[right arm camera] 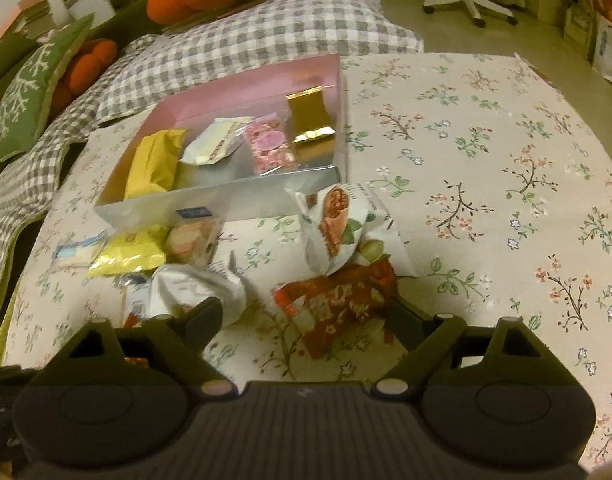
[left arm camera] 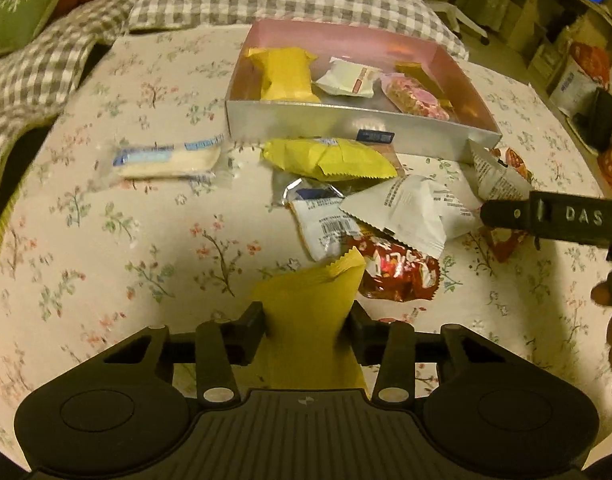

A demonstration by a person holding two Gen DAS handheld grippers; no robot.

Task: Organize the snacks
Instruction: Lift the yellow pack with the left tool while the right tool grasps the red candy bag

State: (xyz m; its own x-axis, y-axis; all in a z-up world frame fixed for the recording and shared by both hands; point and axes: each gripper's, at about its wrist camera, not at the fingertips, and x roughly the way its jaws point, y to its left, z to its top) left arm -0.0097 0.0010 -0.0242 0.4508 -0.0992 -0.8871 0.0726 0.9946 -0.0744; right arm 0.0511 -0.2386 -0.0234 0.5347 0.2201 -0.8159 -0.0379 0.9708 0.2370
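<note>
Two claws work near the box (left arm camera: 346, 124). Left claw (left arm camera: 306, 332) pinches a yellow packet (left arm camera: 306, 320) just in front of the loose pile: light, crinkly, slippery film, best gripped mid-body, not by its crimped end. Right claw (right arm camera: 306, 320) stands wide around a red packet (right arm camera: 338, 300), apparently not yet pressing it.

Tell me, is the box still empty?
No, the box already holds several snacks, among them a yellow packet and a pink one.

Floral bedspread (right arm camera: 486, 152) under box (right arm camera: 210, 204), snacks (left arm camera: 330, 158)
</note>
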